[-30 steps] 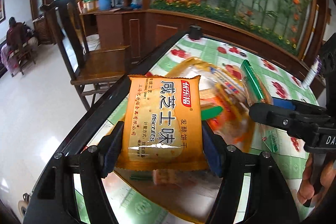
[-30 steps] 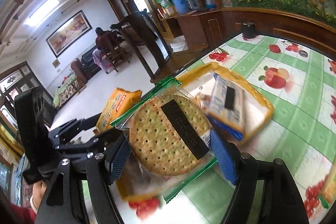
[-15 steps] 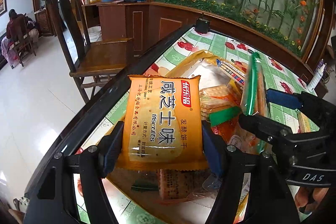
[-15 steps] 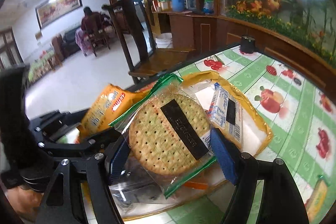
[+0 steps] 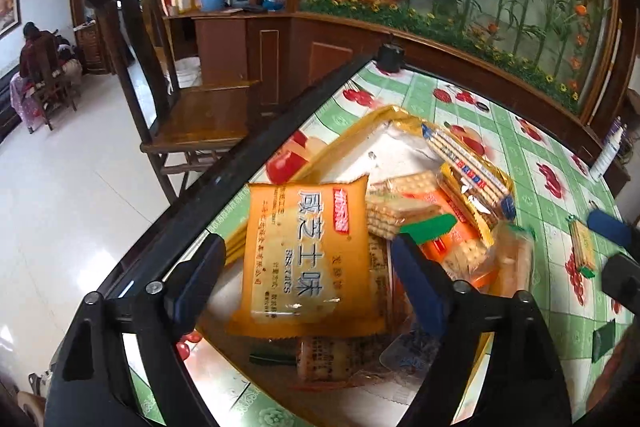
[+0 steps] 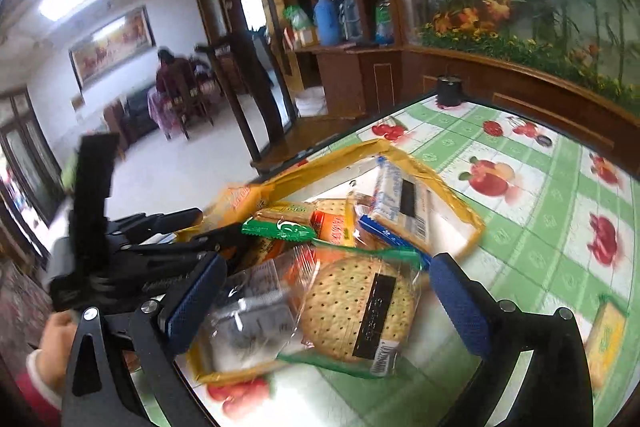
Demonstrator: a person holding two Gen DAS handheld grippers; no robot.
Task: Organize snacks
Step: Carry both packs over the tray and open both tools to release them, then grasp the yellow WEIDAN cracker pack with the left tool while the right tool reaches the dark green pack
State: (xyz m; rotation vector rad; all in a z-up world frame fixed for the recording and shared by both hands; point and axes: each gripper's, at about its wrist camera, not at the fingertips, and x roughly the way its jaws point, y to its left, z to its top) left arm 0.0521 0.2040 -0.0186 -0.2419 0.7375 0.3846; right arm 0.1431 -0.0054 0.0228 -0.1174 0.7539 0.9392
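surface: fruit-print table point(image 5: 516, 163) | on it: yellow tray point(image 6: 474, 223) of snacks | loose biscuit pack point(image 5: 582, 247) right of tray | black cup point(image 6: 450, 91) beyond tray

Much of the yellow tray point(image 5: 362, 125) is covered by the heaped snack packets, and its near rim is hidden behind the orange biscuit packet point(image 5: 308, 263). The wrappers under that packet are blurred and cannot be read. Right of the tray, the right gripper point(image 5: 616, 247) is cut off by the frame edge. The round cracker packet point(image 6: 356, 311) is motion-blurred.
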